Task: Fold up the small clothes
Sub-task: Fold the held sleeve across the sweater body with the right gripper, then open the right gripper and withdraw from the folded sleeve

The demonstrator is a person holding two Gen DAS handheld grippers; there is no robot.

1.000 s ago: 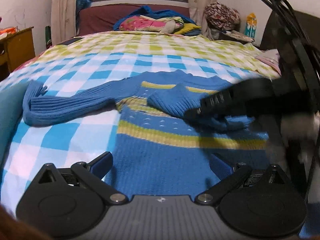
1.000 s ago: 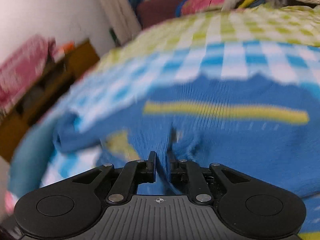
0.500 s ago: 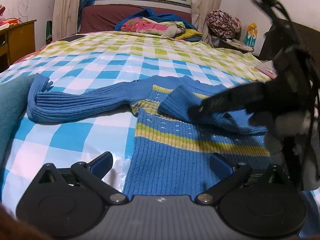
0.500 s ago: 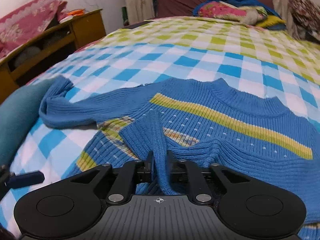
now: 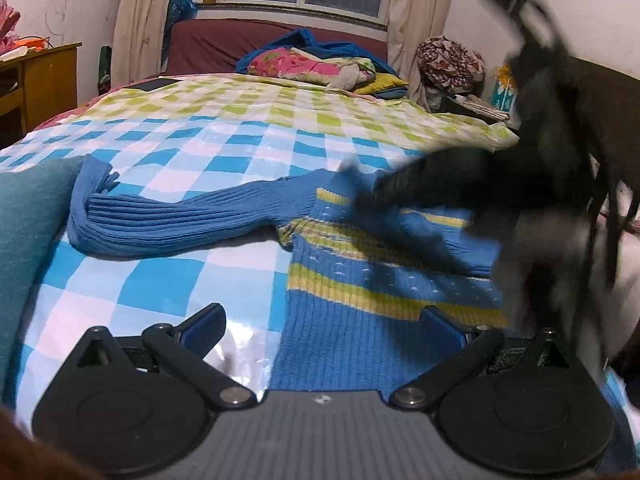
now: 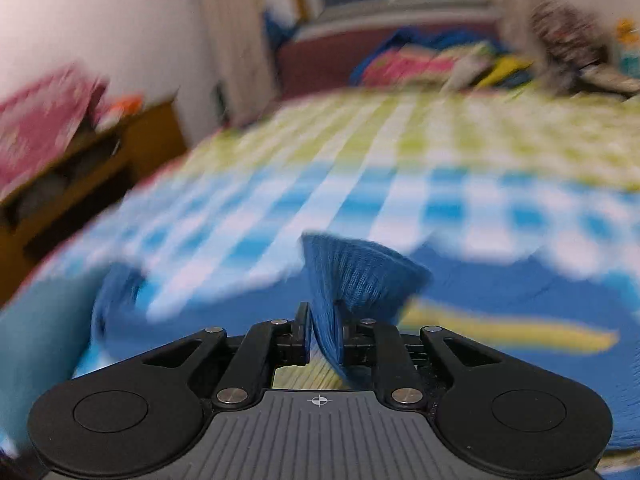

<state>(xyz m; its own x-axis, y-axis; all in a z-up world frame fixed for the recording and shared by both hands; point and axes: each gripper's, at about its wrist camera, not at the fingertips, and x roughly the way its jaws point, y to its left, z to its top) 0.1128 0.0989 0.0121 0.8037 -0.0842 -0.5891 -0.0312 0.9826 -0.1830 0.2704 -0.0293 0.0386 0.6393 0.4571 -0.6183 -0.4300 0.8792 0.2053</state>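
A small blue knit sweater [image 5: 360, 292] with yellow stripes lies on the checked bedspread [image 5: 224, 148]. Its left sleeve [image 5: 168, 220] stretches out flat to the left. My left gripper [image 5: 320, 328] is open and empty, low over the sweater's hem. My right gripper [image 6: 322, 336] is shut on the cuff of the right sleeve [image 6: 356, 276] and holds it lifted above the sweater's body. In the left wrist view the right gripper [image 5: 364, 196] is a dark blur over the sweater's chest.
A teal cushion [image 5: 28, 232] lies at the bed's left edge. A wooden cabinet [image 5: 36, 76] stands to the left. Piled bedding [image 5: 312, 64] lies at the bed's far end. A dark chair with bags [image 5: 452, 64] stands at the right.
My right gripper has lifted the sleeve cuff higher and swung it, moving fast and blurred. The left gripper has stayed open near the hem, shifting slightly left.
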